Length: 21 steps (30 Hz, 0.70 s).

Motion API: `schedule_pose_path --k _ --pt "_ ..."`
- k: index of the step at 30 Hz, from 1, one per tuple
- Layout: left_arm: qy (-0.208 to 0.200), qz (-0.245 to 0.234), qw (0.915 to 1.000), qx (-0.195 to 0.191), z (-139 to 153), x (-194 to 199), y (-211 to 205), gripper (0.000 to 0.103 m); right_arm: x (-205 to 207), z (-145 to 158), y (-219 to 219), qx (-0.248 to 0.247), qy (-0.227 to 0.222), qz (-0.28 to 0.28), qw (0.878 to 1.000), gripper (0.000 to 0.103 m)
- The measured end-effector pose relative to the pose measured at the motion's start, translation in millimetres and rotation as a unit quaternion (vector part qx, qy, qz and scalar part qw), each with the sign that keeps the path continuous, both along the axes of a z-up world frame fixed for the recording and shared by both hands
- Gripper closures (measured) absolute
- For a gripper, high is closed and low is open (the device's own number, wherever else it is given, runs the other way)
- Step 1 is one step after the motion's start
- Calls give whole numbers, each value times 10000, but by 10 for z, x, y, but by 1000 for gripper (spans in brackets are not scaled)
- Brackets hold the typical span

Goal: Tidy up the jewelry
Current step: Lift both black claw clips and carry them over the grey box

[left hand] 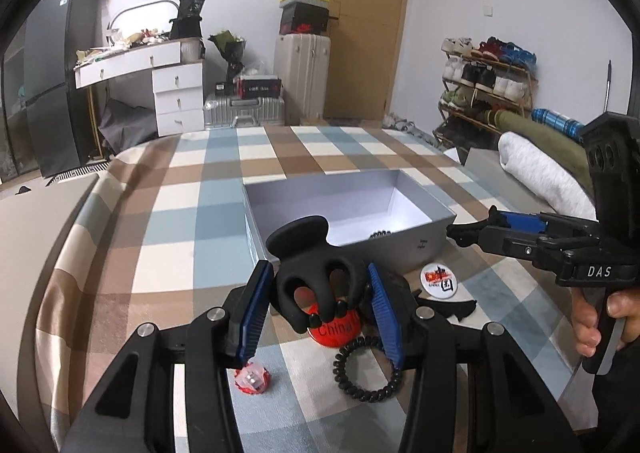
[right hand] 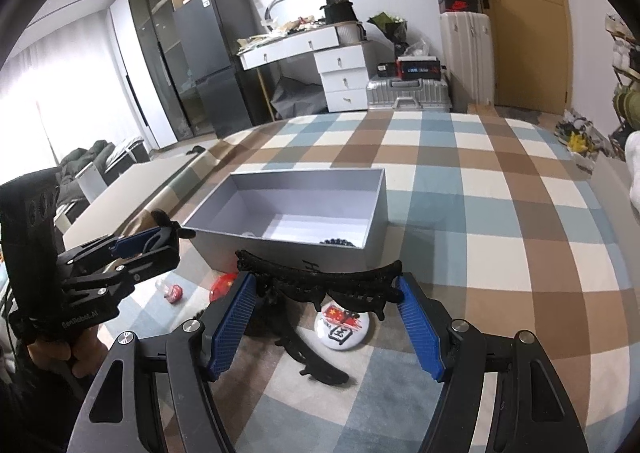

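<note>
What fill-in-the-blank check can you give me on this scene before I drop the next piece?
1. The black claw clip is held by the ___ gripper.
2. The red badge under that clip reads ___.
3. The black beads lie inside the grey ___.
4. The spiral hair tie on the checked cloth is ___ in colour.

Missing words: left; China; box; black.
</note>
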<state>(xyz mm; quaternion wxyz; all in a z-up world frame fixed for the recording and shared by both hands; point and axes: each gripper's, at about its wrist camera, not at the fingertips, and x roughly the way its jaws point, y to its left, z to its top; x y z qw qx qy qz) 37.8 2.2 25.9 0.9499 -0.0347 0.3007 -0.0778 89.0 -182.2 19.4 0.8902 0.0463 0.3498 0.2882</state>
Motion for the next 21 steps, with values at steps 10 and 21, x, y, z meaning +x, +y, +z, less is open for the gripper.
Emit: schedule_pose_path --k 10,21 --pt "-156 134 9998 -63 85 96 72 60 102 57 19 174 -52 -17 9998 32" --pt "-230 138 9995 -163 154 313 31 60 272 155 106 181 -133 4 9997 32"
